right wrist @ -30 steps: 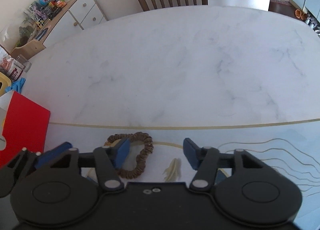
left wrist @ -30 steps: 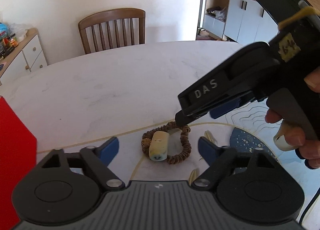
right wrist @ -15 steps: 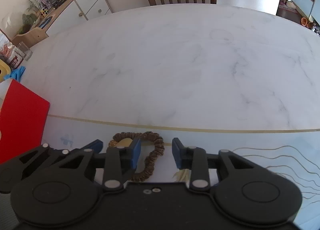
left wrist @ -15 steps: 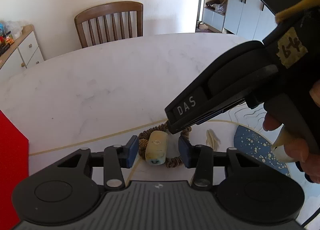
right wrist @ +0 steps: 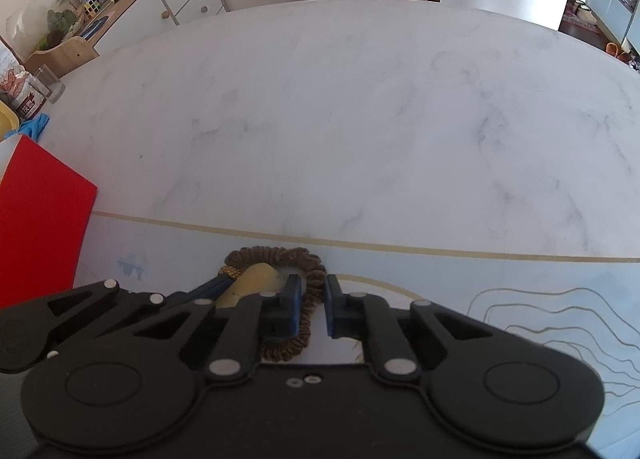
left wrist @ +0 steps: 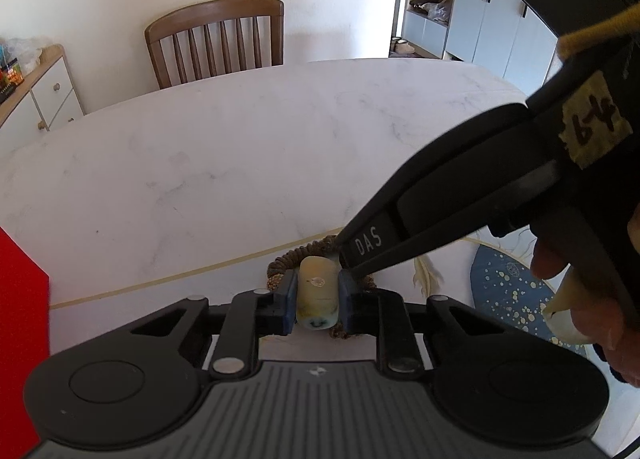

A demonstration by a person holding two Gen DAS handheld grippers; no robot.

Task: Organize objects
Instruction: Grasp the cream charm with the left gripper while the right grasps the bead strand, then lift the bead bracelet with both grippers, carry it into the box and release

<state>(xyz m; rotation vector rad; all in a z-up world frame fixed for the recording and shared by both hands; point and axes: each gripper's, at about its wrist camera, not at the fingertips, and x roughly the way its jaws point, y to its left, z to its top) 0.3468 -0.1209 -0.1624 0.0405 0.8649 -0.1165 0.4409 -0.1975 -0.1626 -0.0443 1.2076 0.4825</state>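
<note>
Both of your grippers have closed since a second ago, when their blue pads stood wide apart over the mat. Your left gripper (left wrist: pixel 318 297) now pinches the pale yellow cylinder (left wrist: pixel 317 291) squarely between its pads, the cylinder lying lengthwise along the fingers with its near end toward the camera. Your right gripper (right wrist: pixel 313 309) has its pads drawn onto one strand of the brown coiled hair tie (right wrist: pixel 310 301), which runs between them; the rest of the loop curls off to their left, around the cylinder. Just ahead of both sets of fingertips the mat's gold edge line (right wrist: pixel 360 245) crosses the white marble table (right wrist: pixel 340 119). A red box (right wrist: pixel 40 219) stands well left of the fingers.
</note>
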